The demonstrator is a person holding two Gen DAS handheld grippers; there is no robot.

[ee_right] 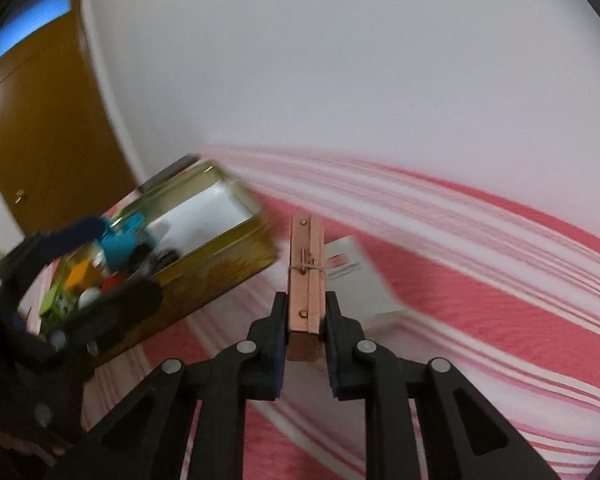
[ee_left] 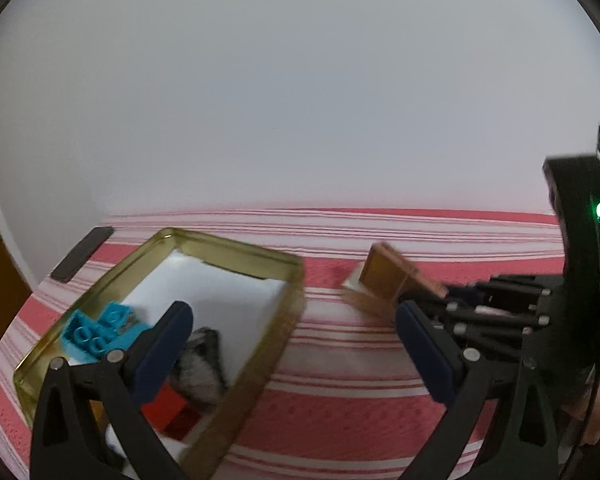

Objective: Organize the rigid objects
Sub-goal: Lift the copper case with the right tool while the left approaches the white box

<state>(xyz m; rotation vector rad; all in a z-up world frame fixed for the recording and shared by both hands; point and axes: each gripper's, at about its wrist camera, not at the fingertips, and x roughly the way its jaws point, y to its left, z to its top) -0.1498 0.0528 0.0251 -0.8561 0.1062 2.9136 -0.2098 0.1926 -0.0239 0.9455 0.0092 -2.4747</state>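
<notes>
Soft, even light; motion blur smears both views, fisheye-curved edges.

Domestic room, likely a home. Brown wooden door (ee_right: 40,128) with small knob at left of right-wrist frame, plain white wall (ee_left: 300,100) behind. Red-and-white striped cloth (ee_left: 380,400) covers the surface across lower frame; gold tin (ee_left: 236,246) of toy bricks lower left.

Red-and-white striped tablecloth (ee_left: 340,392) – flat dark rectangular slab (ee_left: 82,255) at far left corner; plain white wall (ee_left: 300,100), brown wooden door (ee_right: 40,128).
</notes>
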